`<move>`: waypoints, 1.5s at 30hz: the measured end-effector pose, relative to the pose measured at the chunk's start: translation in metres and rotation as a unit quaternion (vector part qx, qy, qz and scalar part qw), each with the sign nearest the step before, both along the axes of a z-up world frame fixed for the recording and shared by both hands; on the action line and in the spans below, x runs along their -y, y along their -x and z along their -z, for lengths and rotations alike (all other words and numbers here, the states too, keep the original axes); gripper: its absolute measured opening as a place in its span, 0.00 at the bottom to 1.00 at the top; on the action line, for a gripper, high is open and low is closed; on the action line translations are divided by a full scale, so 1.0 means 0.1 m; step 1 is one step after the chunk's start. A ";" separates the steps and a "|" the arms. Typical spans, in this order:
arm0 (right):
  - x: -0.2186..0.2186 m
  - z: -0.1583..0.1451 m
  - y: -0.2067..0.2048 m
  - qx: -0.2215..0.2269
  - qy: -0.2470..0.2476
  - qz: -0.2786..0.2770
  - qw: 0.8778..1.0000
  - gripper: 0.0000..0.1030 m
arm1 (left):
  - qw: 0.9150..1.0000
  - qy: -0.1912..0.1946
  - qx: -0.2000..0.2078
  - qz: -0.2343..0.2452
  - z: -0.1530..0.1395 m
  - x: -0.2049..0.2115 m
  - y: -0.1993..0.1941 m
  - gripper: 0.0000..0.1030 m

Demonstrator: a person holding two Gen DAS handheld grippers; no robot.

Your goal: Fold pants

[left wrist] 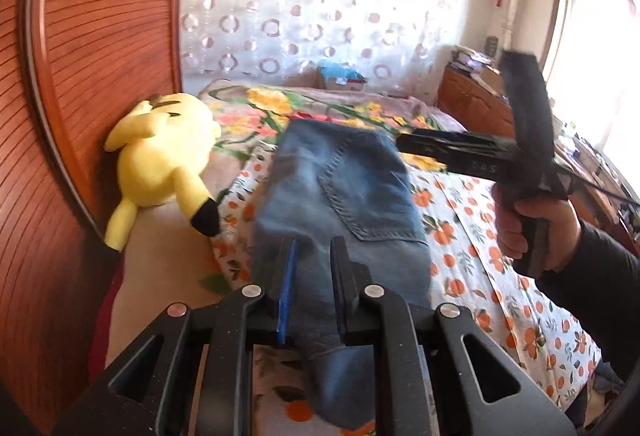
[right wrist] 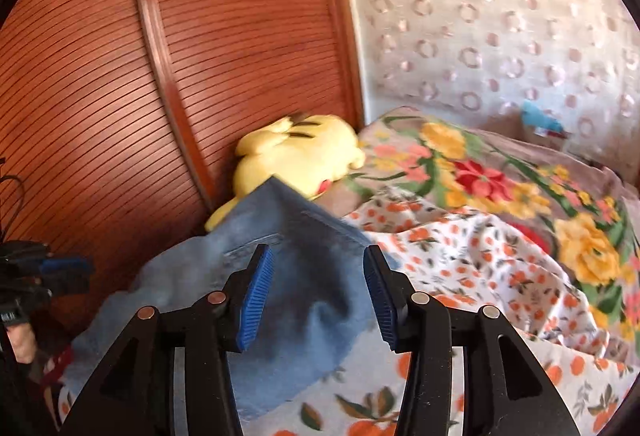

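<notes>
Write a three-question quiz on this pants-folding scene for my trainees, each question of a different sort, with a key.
1. True or false: the right gripper is clamped on the jeans.
2. What lies beside the jeans, against the wooden wardrobe? A) a yellow plush toy B) a book C) a shoe
3. Fill in: the bedsheet under the jeans is printed with ____.

Key: 1 false, its jaws stand apart; 2 A, the yellow plush toy; 3 oranges.

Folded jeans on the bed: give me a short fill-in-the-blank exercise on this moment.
1. The jeans lie folded on a sheet printed with ____.
2. The plush toy beside the jeans is coloured ____.
3. The right gripper stands ____, its pads apart above the denim.

Missing words: oranges; yellow; open
</notes>
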State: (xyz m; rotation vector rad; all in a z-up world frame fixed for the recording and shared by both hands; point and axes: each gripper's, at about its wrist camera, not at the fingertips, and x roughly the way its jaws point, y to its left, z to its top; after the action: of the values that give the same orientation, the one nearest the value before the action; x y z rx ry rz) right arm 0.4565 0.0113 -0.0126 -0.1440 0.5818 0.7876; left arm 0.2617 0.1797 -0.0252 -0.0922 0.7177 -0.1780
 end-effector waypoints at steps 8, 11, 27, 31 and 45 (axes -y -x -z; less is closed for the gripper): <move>-0.22 0.34 -0.31 -0.026 0.048 0.032 0.998 0.45 | 0.998 -0.038 -0.047 -0.017 0.40 0.09 -0.05 0.17; -0.25 0.41 -0.41 -0.032 0.048 0.048 0.997 0.45 | 0.998 -0.034 -0.054 -0.029 0.53 0.02 -0.06 0.17; 0.20 0.15 0.74 -0.013 0.028 0.027 0.999 0.45 | 0.999 -0.013 -0.008 -0.036 0.33 0.28 0.41 0.20; 0.45 0.09 1.10 -0.009 0.026 0.033 0.999 0.45 | 0.999 -0.022 0.006 -0.039 0.31 0.41 0.50 0.37; 1.40 0.01 2.12 0.006 0.020 0.111 0.994 0.45 | 0.999 -0.026 0.032 -0.011 0.17 1.02 0.69 0.79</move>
State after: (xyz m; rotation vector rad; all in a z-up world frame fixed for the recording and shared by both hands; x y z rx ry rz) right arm 0.2448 -0.1292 -0.0134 -0.1188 0.5910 0.5592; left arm 0.1931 0.0778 -0.0423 -0.0451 0.6576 -0.1404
